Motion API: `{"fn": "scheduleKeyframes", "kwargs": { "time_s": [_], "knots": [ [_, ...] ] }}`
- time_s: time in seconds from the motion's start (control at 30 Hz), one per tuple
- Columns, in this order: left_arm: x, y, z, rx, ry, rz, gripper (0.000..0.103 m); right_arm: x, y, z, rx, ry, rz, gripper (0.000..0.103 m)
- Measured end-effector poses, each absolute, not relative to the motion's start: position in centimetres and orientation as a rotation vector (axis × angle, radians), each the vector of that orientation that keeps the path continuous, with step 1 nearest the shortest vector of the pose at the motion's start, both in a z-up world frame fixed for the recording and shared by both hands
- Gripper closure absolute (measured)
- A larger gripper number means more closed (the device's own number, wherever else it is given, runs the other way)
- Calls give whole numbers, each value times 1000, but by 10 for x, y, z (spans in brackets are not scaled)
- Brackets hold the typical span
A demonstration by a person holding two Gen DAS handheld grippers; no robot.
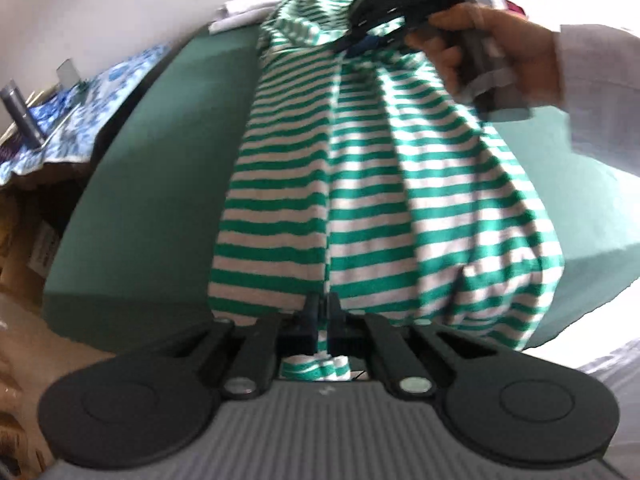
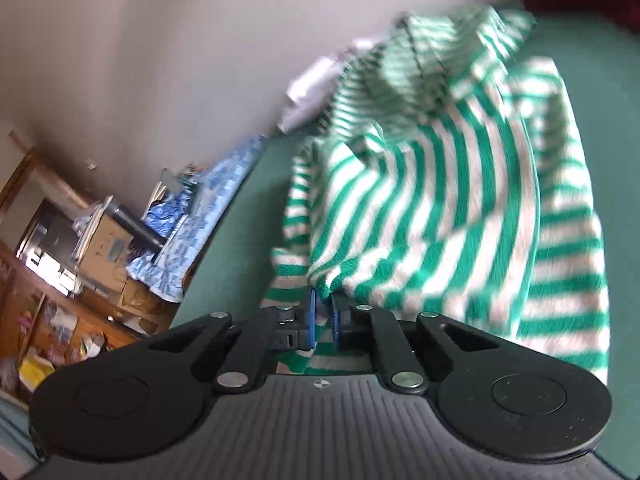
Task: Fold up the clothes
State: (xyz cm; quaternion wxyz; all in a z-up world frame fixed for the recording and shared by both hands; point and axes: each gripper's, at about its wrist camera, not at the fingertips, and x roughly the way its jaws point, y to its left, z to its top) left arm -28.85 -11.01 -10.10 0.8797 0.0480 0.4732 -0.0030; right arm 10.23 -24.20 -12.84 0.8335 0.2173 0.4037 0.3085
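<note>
Both tools grip the striped top (image 1: pixel 360 184): my left tool (image 1: pixel 324 320) pinches its near edge, my right tool (image 2: pixel 323 320) the far end, stretched over the green tabletop (image 1: pixel 160 184). I judge a fold underway; next, bring the ends together evenly.

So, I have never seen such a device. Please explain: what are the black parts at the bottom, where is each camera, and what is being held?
The black parts are hand-held grippers: a person squeezes each one, with a camera on it looking along its jaws. One picture comes from the left gripper, the other from the right gripper. Both are shut on a green-and-white striped garment lying over a green surface. In the left view, the person's hand holds the right gripper at the garment's far end.
</note>
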Motion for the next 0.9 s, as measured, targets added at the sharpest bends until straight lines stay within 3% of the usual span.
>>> {"fn": "scheduleKeyframes", "kwargs": {
  "time_s": [0.13, 0.17, 0.2, 0.23, 0.33, 0.4, 0.47, 0.5, 0.53, 0.57, 0.6, 0.63, 0.67, 0.73, 0.87, 0.9],
  "knots": [
    [-282, -124, -121, 141, 1039, -12, 103, 109, -240, -138, 397, 920, 668, 90],
    [-284, -125, -119, 141, 1035, -17, 99, 107, -243, -136, 400, 919, 678, 84],
    [-288, -124, -113, 123, 1018, -33, 95, 103, -247, -132, 405, 912, 686, 71],
    [-293, -121, -105, 95, 994, -56, 89, 96, -253, -127, 402, 896, 691, 62],
    [-292, -115, -98, 39, 956, -48, 54, 73, -262, -119, 365, 864, 727, 60],
    [-279, -119, -114, 44, 998, -25, 58, 74, -264, -122, 371, 866, 713, 61],
    [-268, -123, -130, 64, 1064, -40, 71, 74, -267, -126, 377, 868, 700, 76],
    [-269, -126, -129, 86, 1063, -50, 71, 75, -268, -127, 381, 869, 693, 82],
    [-272, -128, -123, 110, 1044, -66, 70, 75, -270, -129, 384, 870, 687, 80],
    [-274, -129, -116, 131, 1016, -82, 65, 76, -271, -131, 387, 870, 680, 77],
    [-275, -128, -107, 143, 982, -93, 56, 76, -273, -132, 390, 871, 673, 66],
    [-273, -124, -99, 143, 955, -102, 33, 80, -274, -132, 415, 872, 649, 54],
    [-268, -119, -94, 140, 931, -107, 25, 88, -277, -131, 469, 877, 610, 50],
    [-252, -110, -91, 155, 904, -111, 28, 101, -285, -131, 593, 901, 554, 49],
    [-209, -91, -116, 173, 946, -149, 51, 106, -304, -118, 718, 834, 529, 51],
    [-201, -85, -123, 151, 961, -176, 49, 106, -307, -114, 672, 787, 468, 49]
  ]
}}
